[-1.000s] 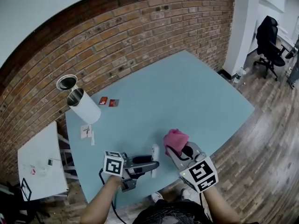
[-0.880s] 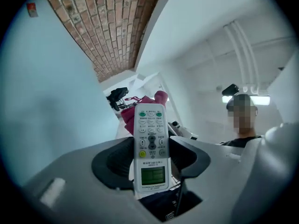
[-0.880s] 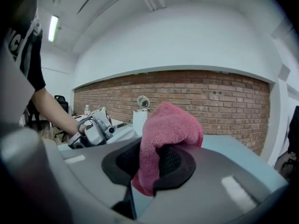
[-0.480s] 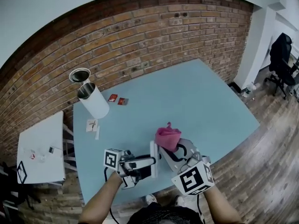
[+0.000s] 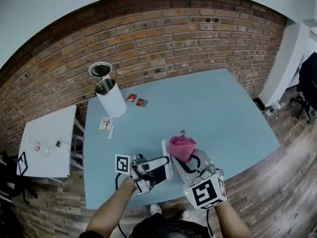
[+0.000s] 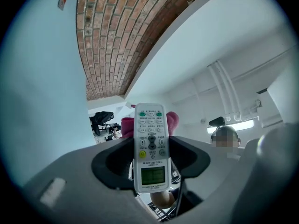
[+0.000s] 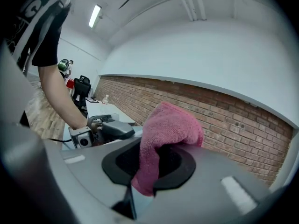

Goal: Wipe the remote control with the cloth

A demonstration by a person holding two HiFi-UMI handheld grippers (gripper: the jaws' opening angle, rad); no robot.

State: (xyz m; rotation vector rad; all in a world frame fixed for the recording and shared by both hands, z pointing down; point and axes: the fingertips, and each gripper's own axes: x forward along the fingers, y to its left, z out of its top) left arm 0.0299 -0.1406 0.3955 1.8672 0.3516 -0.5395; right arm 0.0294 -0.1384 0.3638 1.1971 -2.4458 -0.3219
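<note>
Closest to the person, the left hand-held gripper point(image 6: 151, 158) is clamped on a long white plastic remote control point(image 6: 151, 146), one jaw on each long side. The remote is up in the air over the near edge of the desk, standing on end. Its buttons and little green screen face the left gripper's camera. Just to the right, the right hand-held gripper point(image 7: 154, 161) is squeezed shut on a fluffy pink cloth point(image 7: 167, 136). The cloth sticks up out of the jaws in a soft lump. The lump sits right behind the top part of the remote and seems to touch its back. Pink shows on both sides of the remote in the left gripper view. Under both of them is the big light blue desk point(image 5: 213, 113). Far back on the desk stands a tall white can with a shiny rim point(image 5: 111, 99). Two small red packets point(image 5: 137, 100) lie near it. Behind the desk is a red brick wall point(image 5: 163, 38).
</note>
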